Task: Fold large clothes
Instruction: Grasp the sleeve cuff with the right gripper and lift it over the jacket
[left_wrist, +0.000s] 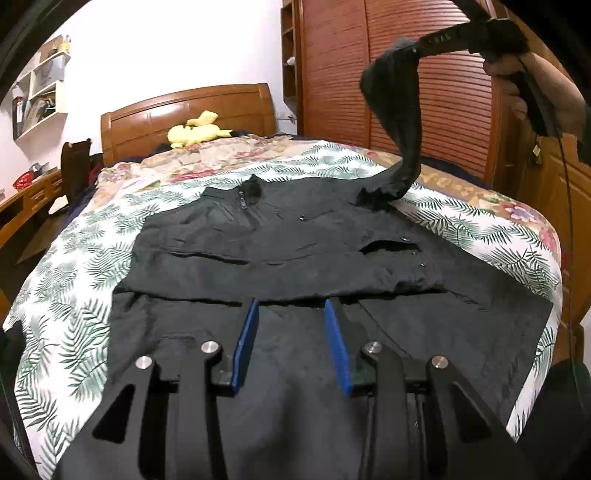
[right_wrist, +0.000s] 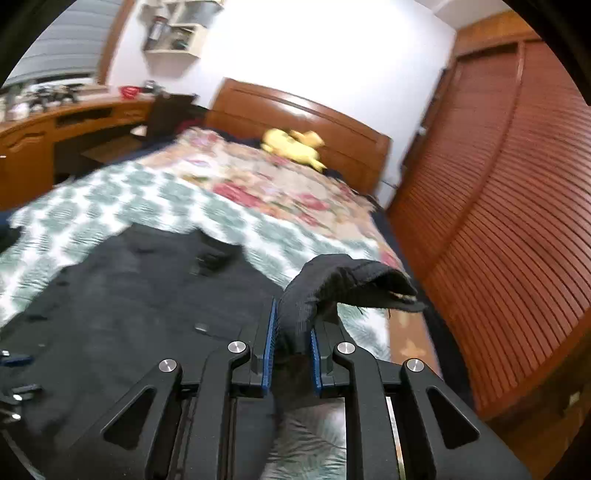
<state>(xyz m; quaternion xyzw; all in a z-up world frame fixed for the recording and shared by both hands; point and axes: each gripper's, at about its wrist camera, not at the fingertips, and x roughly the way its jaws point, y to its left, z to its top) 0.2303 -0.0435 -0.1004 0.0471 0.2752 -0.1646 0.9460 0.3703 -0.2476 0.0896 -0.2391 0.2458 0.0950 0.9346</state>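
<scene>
A large black jacket (left_wrist: 280, 240) with a zip collar and snap buttons lies spread on the bed; it also shows in the right wrist view (right_wrist: 122, 295). My left gripper (left_wrist: 291, 306) is open, low over the jacket's near part, its blue pads (left_wrist: 245, 343) apart with nothing between them. My right gripper (right_wrist: 291, 332) is shut on the cuff of the jacket's right sleeve (right_wrist: 332, 284) and holds it high above the bed. In the left wrist view the sleeve (left_wrist: 399, 110) hangs from the right gripper (left_wrist: 419, 46) down to the shoulder.
The bed has a leaf-print sheet (left_wrist: 74, 295) and a floral quilt (left_wrist: 207, 158). A yellow plush toy (left_wrist: 195, 131) lies by the wooden headboard (left_wrist: 184, 110). A slatted wooden wardrobe (right_wrist: 517, 221) stands on the right. A desk (right_wrist: 55, 122) and chair stand on the left.
</scene>
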